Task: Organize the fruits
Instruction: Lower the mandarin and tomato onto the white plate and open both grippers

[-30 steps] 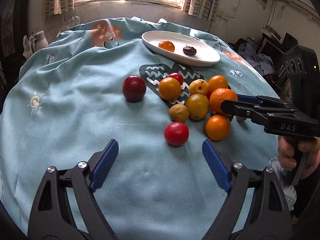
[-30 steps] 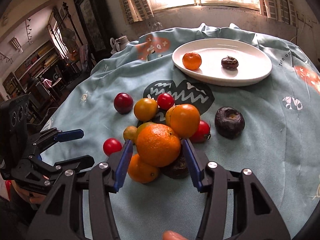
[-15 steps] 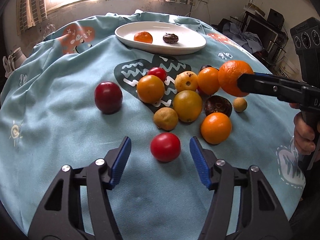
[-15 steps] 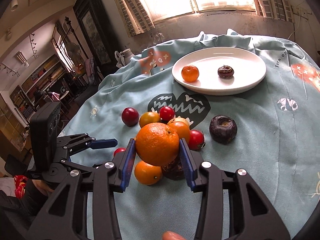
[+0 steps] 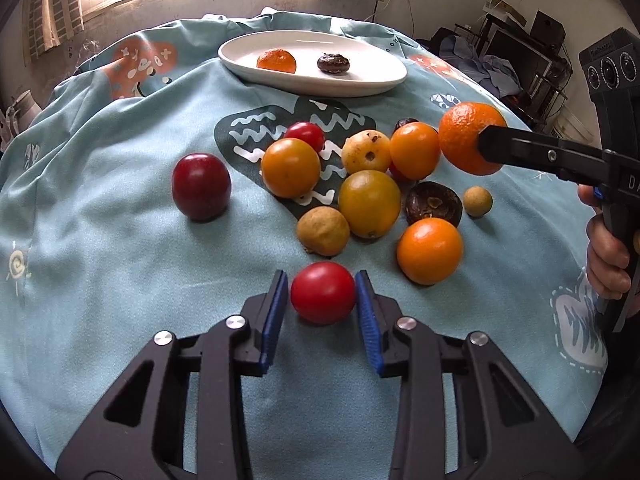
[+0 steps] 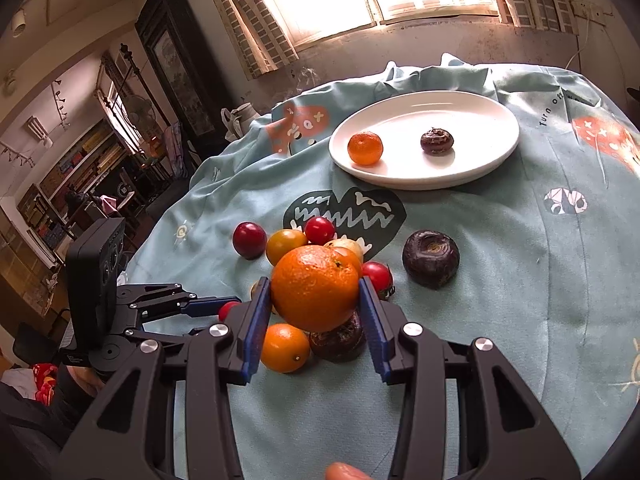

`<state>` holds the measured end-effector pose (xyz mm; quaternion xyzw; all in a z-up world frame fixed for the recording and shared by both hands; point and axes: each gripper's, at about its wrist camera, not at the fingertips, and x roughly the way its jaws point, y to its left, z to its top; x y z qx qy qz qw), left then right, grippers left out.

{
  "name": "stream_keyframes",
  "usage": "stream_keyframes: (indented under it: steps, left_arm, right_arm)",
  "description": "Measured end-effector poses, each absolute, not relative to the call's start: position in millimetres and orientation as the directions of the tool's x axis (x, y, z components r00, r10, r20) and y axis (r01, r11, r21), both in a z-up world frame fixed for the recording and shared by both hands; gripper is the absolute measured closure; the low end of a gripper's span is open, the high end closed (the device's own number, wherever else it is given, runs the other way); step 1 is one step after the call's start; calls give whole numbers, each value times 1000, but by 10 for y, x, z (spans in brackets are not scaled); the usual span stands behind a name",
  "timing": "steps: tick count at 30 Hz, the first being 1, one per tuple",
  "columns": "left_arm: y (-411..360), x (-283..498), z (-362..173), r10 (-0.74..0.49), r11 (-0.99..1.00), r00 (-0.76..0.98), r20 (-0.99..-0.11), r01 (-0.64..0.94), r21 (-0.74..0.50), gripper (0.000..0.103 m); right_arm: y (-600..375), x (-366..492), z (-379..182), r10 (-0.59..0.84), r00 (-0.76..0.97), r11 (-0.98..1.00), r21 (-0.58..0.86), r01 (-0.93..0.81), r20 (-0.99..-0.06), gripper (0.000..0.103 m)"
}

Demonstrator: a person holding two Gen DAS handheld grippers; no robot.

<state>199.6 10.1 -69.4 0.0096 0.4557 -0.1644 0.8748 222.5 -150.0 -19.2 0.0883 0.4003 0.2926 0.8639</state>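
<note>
My left gripper (image 5: 322, 294) has its blue pads around a red tomato (image 5: 323, 292) on the light blue cloth; the pads sit right at its sides, with a slight gap on the left. My right gripper (image 6: 316, 300) is shut on a large orange (image 6: 315, 287) and holds it above the fruit pile; it also shows in the left wrist view (image 5: 468, 142). A white plate (image 5: 360, 80) at the back holds a small orange (image 5: 276, 60) and a dark wrinkled fruit (image 5: 333, 63). The same plate (image 6: 484, 160) shows in the right wrist view.
Loose fruit lies mid-table: a dark red plum (image 5: 201, 186), several orange and yellow fruits (image 5: 370, 202), small brown ones (image 5: 323, 230) and a dark fruit (image 6: 430, 258) apart on the right. The cloth (image 5: 100, 260) drops off at the table edges.
My left gripper moved forward and narrowed around the red tomato. My right gripper lifted the large orange up off the pile.
</note>
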Motion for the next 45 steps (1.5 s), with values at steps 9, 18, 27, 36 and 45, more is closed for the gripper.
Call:
stream_keyframes:
  steps: [9, 18, 27, 36, 45]
  left_arm:
    - [129, 1973, -651, -273, 951, 543, -794, 275, -139, 72]
    - [191, 2750, 147, -355, 928, 586, -729, 316, -198, 72]
    - [-343, 4005, -38, -274, 955, 589, -760, 261, -141, 72]
    - [-501, 4222, -315, -251, 948, 547, -798, 304, -90, 70]
    - [44, 3433, 208, -194, 977, 693, -694, 201, -72, 8]
  right_arm:
    - [-1565, 2255, -196, 560, 528, 827, 384, -412, -638, 59]
    - [-1798, 2846, 169, 498, 631, 867, 361, -345, -594, 59]
    - [-1793, 3807, -194, 364, 646, 931, 246, -269, -671, 59]
    - [-1711, 3983, -425, 350, 600, 931, 199, -304, -719, 57]
    - [-1846, 3452, -12, 367, 668, 928, 205, -311, -648, 37]
